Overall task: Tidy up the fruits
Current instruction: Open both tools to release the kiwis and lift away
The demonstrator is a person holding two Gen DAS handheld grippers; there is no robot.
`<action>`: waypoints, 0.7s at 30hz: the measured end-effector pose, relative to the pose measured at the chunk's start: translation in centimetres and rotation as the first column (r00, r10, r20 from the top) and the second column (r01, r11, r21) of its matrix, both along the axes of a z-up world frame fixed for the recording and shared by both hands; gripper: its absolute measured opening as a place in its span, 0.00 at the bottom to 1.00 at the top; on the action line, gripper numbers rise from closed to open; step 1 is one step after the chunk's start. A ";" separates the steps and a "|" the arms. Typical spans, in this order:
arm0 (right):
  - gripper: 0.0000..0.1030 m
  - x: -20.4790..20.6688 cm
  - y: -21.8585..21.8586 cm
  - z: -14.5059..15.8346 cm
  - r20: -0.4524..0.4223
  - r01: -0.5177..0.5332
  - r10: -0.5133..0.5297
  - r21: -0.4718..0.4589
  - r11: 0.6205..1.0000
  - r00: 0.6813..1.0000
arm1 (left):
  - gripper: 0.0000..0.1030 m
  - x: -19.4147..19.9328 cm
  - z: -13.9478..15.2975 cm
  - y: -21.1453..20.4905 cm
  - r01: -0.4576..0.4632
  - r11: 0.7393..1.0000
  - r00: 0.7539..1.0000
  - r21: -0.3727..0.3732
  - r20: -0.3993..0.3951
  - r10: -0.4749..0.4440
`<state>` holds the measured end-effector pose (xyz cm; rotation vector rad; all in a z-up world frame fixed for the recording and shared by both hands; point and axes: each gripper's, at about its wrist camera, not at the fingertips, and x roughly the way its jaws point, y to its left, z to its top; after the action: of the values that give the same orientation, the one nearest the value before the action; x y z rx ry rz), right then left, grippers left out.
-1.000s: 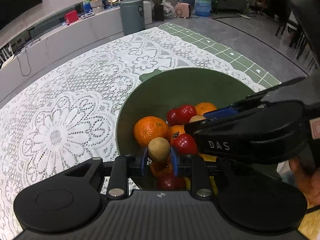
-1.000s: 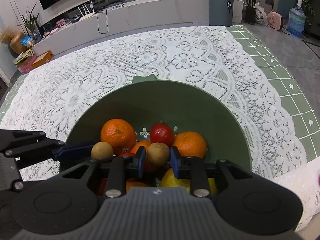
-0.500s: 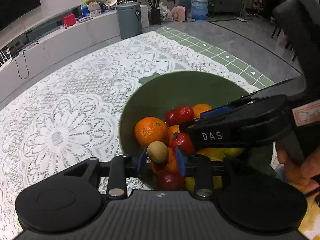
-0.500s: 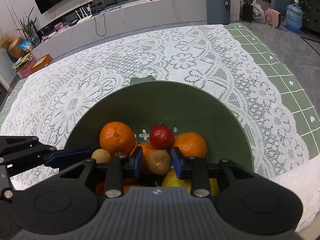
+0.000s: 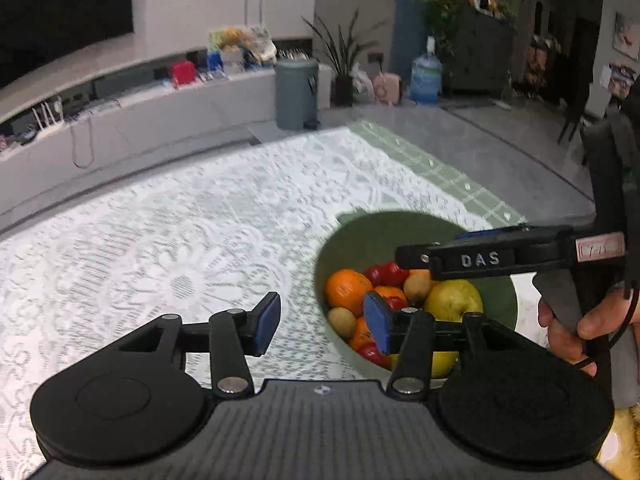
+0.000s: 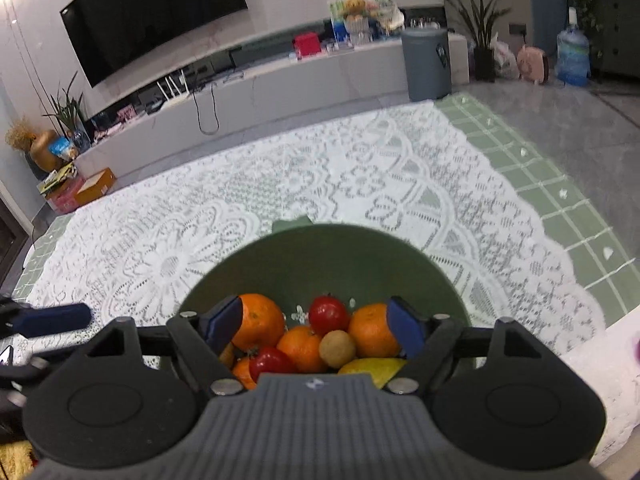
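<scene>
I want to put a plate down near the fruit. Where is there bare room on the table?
Free: the lace tablecloth beyond and left of the green bowl, up to the far table edge. Crowded: the bowl itself, heaped with fruit, with both open grippers beside it.

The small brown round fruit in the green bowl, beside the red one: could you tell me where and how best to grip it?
Grip the small brown fruit across its widest middle, descending from above with the right gripper, whose jaws stand open over the green bowl. It lies on top of the pile; oranges crowd its sides, so a sideways approach looks blocked.
</scene>
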<state>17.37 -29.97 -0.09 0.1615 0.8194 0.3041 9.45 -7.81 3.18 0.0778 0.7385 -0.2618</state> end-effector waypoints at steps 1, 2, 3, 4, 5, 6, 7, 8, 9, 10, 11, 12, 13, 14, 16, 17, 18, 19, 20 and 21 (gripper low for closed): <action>0.79 -0.4 0.0 0.4 0.018 0.001 -0.001 -0.007 1.000 1.000 | 0.60 -0.5 0.5 0.3 -0.009 1.000 1.000 0.000 0.019 0.009; 0.81 -0.9 0.1 0.9 0.040 0.007 -0.006 -0.021 1.000 0.999 | 0.61 -0.9 1.0 0.7 -0.020 1.000 0.999 0.002 0.039 0.020; 0.82 -1.4 0.3 1.3 0.058 0.013 -0.011 -0.036 0.999 0.998 | 0.65 -1.3 1.4 1.0 -0.033 0.999 0.998 0.004 0.058 0.032; 0.83 -1.7 0.4 1.7 0.070 0.017 -0.014 -0.049 0.999 0.997 | 0.66 -1.8 1.8 1.3 -0.046 0.999 0.996 0.006 0.078 0.045; 0.85 -2.3 0.6 2.1 0.079 0.022 -0.018 -0.057 0.998 0.997 | 0.67 -2.3 2.2 1.7 -0.059 0.998 0.994 0.005 0.097 0.058; 0.86 -2.7 0.7 2.5 0.077 0.023 -0.019 -0.053 0.998 0.997 | 0.69 -2.8 2.6 2.0 -0.073 0.997 0.991 0.004 0.113 0.072; 0.86 -3.2 0.9 2.8 0.069 0.023 -0.020 -0.042 0.999 0.997 | 0.71 -3.2 3.0 2.4 -0.085 0.996 0.988 0.002 0.126 0.084; 0.86 -3.7 1.0 3.1 0.064 0.026 -0.024 -0.033 0.999 0.998 | 0.72 -3.6 3.3 2.6 -0.102 0.995 0.985 0.002 0.141 0.101; 0.86 -4.4 1.2 3.4 0.062 0.034 -0.032 -0.028 0.999 0.998 | 0.72 -4.1 3.6 2.9 -0.118 0.993 0.981 0.003 0.158 0.116; 0.86 -5.2 1.4 3.8 0.072 0.042 -0.040 -0.031 0.999 0.997 | 0.74 -4.5 3.9 3.3 -0.131 0.991 0.976 0.004 0.177 0.128; 0.86 -6.1 1.6 4.2 0.091 0.048 -0.045 -0.040 0.998 0.995 | 0.75 -5.1 4.1 3.6 -0.146 0.989 0.970 0.006 0.198 0.141; 0.86 -6.8 1.8 4.7 0.112 0.053 -0.047 -0.052 0.997 0.993 | 0.75 -5.6 4.3 3.9 -0.160 0.987 0.963 0.011 0.219 0.154; 0.86 -7.6 2.2 5.1 0.133 0.057 -0.048 -0.067 0.996 0.990 | 0.75 -6.2 4.4 4.1 -0.173 0.985 0.956 0.020 0.242 0.163; 0.86 -8.7 2.6 5.5 0.156 0.060 -0.046 -0.086 0.994 0.987 | 0.75 -6.6 4.5 4.2 -0.185 0.982 0.950 0.033 0.264 0.170; 0.87 -10.5 3.3 6.2 0.192 0.060 -0.040 -0.103 0.993 0.981 | 0.76 -7.4 4.4 4.5 -0.208 0.977 0.939 0.049 0.288 0.186; 0.90 -11.5 3.6 6.4 0.211 0.058 -0.035 -0.104 0.993 0.977 | 0.77 -7.8 4.3 4.7 -0.219 0.975 0.936 0.049 0.293 0.195; 0.92 -12.5 4.0 6.6 0.229 0.057 -0.032 -0.105 0.993 0.973 | 0.81 -8.1 4.1 5.0 -0.232 0.972 0.933 0.045 0.293 0.209; 0.92 -13.5 4.3 6.7 0.247 0.058 -0.030 -0.108 0.992 0.969 | 0.82 -8.4 3.9 5.3 -0.242 0.970 0.930 0.037 0.292 0.221; 0.92 -14.6 4.8 6.6 0.271 0.062 -0.028 -0.118 0.991 0.962 | 0.82 -8.7 3.6 5.6 -0.250 0.968 0.928 0.026 0.291 0.232; 0.93 -15.3 5.2 6.6 0.290 0.068 -0.028 -0.130 0.989 0.957 | 0.83 -8.9 3.4 5.9 -0.257 0.966 0.927 0.019 0.288 0.241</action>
<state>2.05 -24.77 6.52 0.0050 0.5443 0.2170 0.58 -1.90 6.55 0.0721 0.4627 0.0152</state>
